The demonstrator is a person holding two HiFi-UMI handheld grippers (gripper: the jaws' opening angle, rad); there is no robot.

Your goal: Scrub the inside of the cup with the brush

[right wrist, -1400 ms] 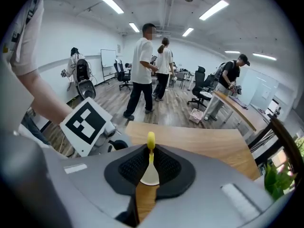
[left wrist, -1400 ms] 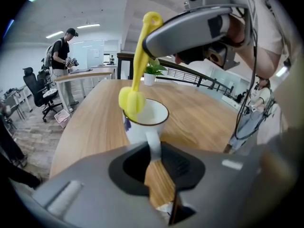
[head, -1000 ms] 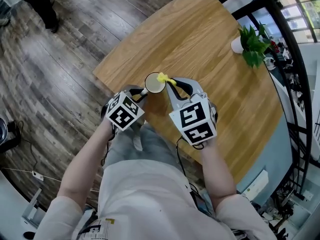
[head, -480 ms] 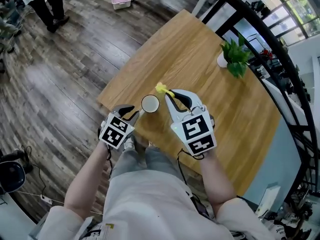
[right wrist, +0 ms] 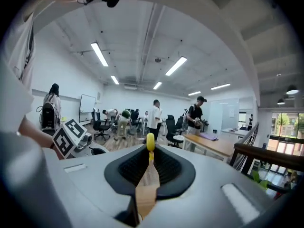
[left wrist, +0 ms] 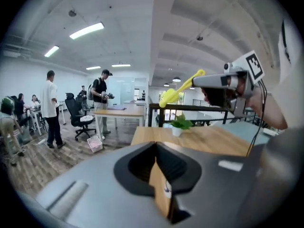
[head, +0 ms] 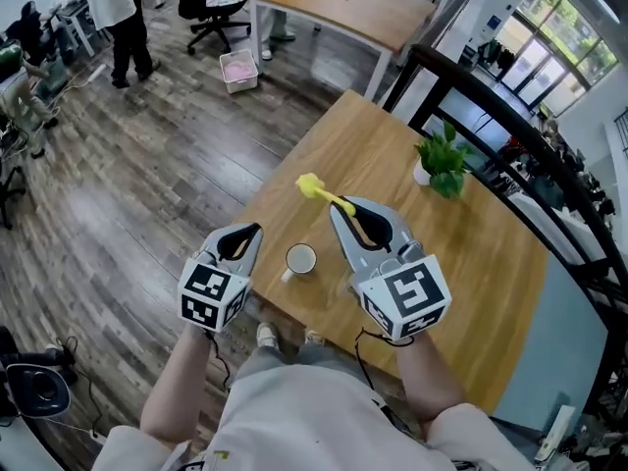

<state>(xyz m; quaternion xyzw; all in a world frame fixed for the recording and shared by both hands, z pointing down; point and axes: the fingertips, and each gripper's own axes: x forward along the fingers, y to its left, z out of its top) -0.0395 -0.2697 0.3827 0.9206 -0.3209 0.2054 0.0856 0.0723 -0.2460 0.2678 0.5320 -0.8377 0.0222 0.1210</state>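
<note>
Left hand-held gripper [head: 252, 230]: jaws just closed, empty, aloft | right hand-held gripper [head: 340, 207]: clamps brush [head: 319, 192], near level

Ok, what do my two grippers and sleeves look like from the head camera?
The left gripper and right gripper both have smooth grey shells, with a black-lined, teardrop-shaped opening near the tip. Each carries a white cube printed with black square markers. A thin black cable hangs below the right one. The sleeves are white.

Left gripper [head: 252, 231] just closed empty; right gripper [head: 340, 207] clamped
</note>
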